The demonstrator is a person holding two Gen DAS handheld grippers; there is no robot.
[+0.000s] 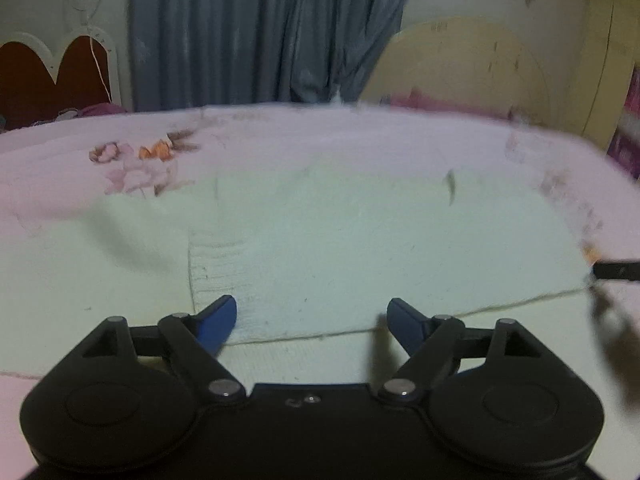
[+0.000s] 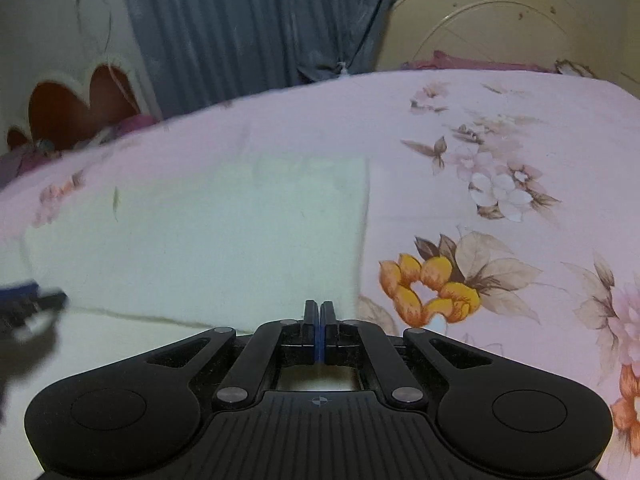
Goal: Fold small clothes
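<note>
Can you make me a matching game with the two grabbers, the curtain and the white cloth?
Things:
1. left gripper
2. right gripper
3. curtain
4. white garment

Descriptions:
A. blue-grey, hanging behind the bed
B. jaws wide apart
C. lying on the flowered bedsheet
D. jaws pressed together

Pairs: 1-B, 2-D, 3-A, 4-C

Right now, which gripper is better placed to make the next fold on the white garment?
Probably the left gripper: it is open over the white garment's near folded edge. The right gripper is shut at its corner.
</note>
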